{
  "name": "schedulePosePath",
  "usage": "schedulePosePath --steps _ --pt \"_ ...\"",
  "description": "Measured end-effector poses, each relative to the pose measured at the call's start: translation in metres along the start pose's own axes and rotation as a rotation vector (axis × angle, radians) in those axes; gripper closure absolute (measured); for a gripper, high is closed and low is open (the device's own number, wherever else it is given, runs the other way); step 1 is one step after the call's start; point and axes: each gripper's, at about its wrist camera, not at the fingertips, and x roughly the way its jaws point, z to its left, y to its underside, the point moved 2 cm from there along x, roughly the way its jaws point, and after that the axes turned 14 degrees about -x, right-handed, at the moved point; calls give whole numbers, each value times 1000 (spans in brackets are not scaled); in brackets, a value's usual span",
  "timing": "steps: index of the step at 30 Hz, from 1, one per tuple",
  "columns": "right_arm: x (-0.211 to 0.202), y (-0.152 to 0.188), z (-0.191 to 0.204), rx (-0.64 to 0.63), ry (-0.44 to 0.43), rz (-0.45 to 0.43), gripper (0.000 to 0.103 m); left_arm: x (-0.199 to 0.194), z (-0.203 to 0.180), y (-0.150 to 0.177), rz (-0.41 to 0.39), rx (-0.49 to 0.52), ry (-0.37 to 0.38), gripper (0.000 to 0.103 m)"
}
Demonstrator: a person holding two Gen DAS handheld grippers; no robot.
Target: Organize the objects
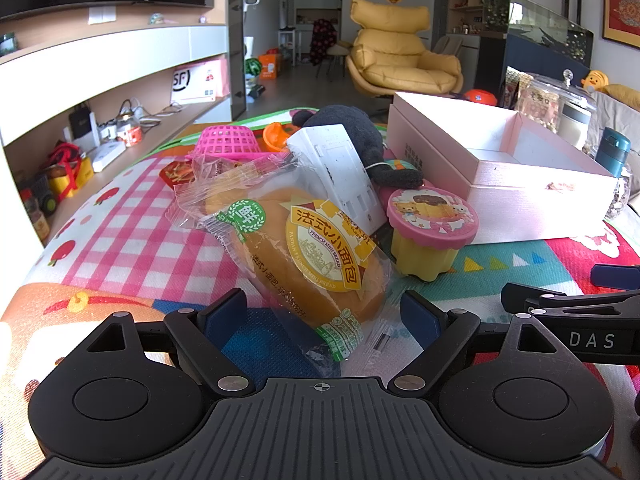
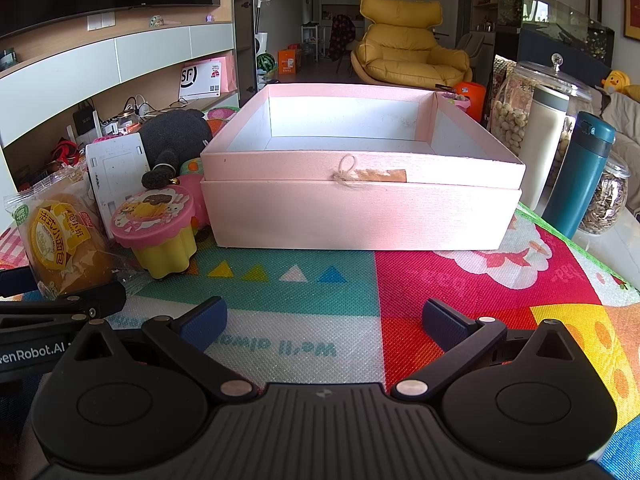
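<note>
The left gripper [image 1: 323, 312] stands wide, its blue pads either side of the wrapped French mini bread [image 1: 316, 252] but not pressing; closing on the slack wrapper tail (crinkly film) could let it slip. Behind crowd a white plastic part [image 1: 340, 168], black plush [image 1: 352, 132] and pudding-cup toy [image 1: 430, 232]; rightward, the empty pink box [image 2: 360, 204] waits; the right gripper [image 2: 324, 320] gapes over bare mat.

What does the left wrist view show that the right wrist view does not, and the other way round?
Only the left wrist view shows the pink basket and the bread packet lying between the open left gripper. Only the right wrist view shows the pink box's twine tie and the open right gripper over bare mat. Both show the box, bread, yellow pudding cup and black plush.
</note>
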Motion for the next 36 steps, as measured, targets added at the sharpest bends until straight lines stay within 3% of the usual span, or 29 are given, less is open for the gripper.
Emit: schedulePosePath --steps 36 --pt "1 -1 0 1 -1 1 0 -2 -1 2 0 -7 7 13"
